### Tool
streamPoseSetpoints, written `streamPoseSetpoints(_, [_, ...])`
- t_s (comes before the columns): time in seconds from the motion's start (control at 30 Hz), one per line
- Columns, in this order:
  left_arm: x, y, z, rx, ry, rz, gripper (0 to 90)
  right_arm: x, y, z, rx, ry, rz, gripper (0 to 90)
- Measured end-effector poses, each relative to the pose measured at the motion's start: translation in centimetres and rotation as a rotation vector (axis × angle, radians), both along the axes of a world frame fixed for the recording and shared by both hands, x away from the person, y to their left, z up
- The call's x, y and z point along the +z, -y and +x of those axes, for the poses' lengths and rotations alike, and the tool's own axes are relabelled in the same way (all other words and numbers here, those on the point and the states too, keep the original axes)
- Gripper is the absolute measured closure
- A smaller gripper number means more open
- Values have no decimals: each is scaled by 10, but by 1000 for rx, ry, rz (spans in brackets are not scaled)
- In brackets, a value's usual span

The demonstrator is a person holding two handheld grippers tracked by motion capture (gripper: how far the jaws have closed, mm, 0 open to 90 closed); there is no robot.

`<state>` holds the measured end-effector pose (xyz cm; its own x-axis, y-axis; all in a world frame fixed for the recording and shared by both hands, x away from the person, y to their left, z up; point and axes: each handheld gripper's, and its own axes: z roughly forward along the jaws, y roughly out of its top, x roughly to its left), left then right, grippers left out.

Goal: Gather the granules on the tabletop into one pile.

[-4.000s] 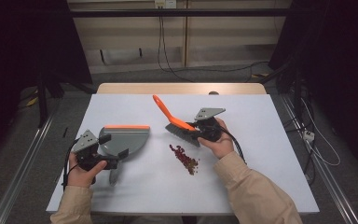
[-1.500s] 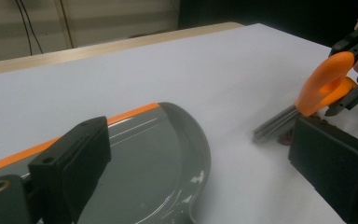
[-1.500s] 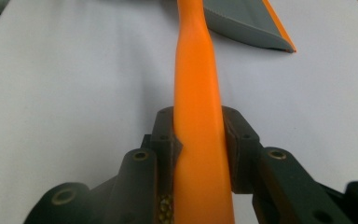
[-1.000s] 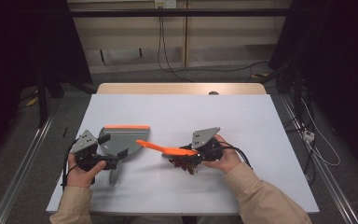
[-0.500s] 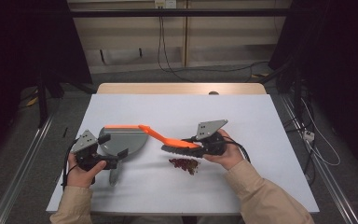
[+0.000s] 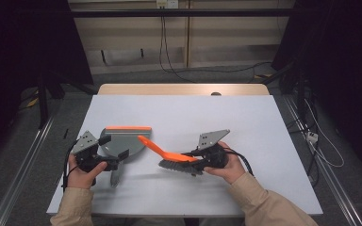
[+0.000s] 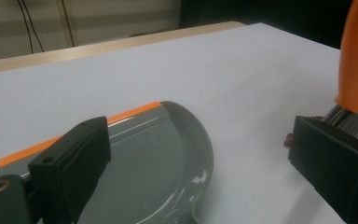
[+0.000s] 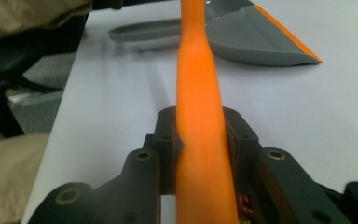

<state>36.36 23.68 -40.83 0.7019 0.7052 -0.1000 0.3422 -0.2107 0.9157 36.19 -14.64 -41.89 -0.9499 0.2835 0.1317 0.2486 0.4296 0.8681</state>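
Observation:
A grey dustpan (image 6: pixel 125 140) with an orange lip lies flat on the white table (image 6: pixel 245 122) at the left, its handle toward the near edge. My left gripper (image 6: pixel 113 153) stands open at its near side; in the left gripper view the pan (image 7: pixel 158 154) lies between the wide-apart jaws of this gripper (image 7: pixel 200 154). My right gripper (image 6: pixel 192 160) is shut on the orange handle of a brush (image 6: pixel 158 148), whose bristles rest on the table over small dark red crumbs (image 7: pixel 289 138). The brush handle (image 8: pixel 198 93) points toward the dustpan (image 8: pixel 261 39), clamped between the right gripper (image 8: pixel 200 140) pads.
The table ends in a wooden strip (image 6: pixel 184 89) at the far side. Dark floor with cables (image 6: pixel 311 136) and metal rails (image 6: pixel 23 174) surrounds it. Beige sleeves (image 6: pixel 259 202) come in from the near edge.
The brush has come down and toward the near edge, so its bristles now cover the crumbs, with the handle swung toward the dustpan. The left hand and dustpan stayed put.

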Motion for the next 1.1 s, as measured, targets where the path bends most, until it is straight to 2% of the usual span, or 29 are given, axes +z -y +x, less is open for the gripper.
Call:
streamPoseSetpoints(0.1, [0,0,0,2,0,0,56,4,-2,4,-61,-33,41,711])
streamPoseSetpoints(0.17, [0,0,0,2,-2,-2,56,8,-3,9,-79,-19,39,711])
streamPoseSetpoints(0.33, [0,0,0,2,0,0,56,8,-4,17,-165,-67,64,711])
streamPoseSetpoints(0.53, [0,1,-1,-1,0,-3,56,5,-13,18,-200,-78,73,711])
streamPoseSetpoints(0.67, [0,0,0,-3,1,2,56,5,-14,23,-277,-127,78,711])
streamPoseSetpoints(0.8, [1,-1,-1,1,7,-4,56,4,-23,14,-385,-181,79,711])
streamPoseSetpoints(0.9, [1,0,-1,0,6,-4,56,2,-34,6,-445,-216,114,711])
streamPoseSetpoints(0.93, [1,1,-1,-5,6,-1,56,1,-38,3,-460,-220,122,711])
streamPoseSetpoints(1.1, [1,0,-2,-5,8,-2,56,-4,-56,-5,-495,-229,89,711])
